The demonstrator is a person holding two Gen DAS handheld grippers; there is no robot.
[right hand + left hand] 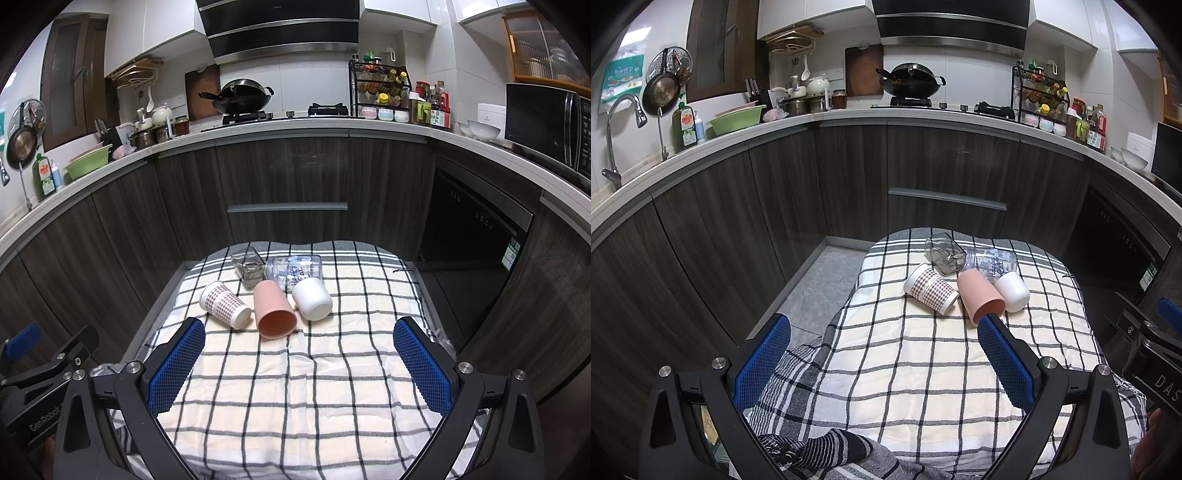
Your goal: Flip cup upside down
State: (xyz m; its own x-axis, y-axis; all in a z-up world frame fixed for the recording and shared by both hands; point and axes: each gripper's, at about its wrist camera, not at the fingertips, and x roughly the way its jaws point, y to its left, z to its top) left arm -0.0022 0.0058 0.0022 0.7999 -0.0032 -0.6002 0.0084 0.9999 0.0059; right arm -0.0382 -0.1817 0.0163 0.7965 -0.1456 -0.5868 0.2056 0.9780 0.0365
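Item: pink smooth plastic cup [275, 312], lying on its side mid-cloth, mouth toward you, touching the white cup w/ brown check print [225, 304] on one side, plain white cup [312, 298] just beside on the other. Prob. light, stiff, a bit slippery; you'd best pinch across the body near the rim, then turn mouth-down. Behind: square clear glass jar [250, 266], clear printed glass bottle [295, 269], both tipped over. Base: black-and-white checked tablecloth [295, 387]. Your left gripper [882, 354] & right gripper [297, 354]: jaws wide apart, holding nothing, hovering near the cups.
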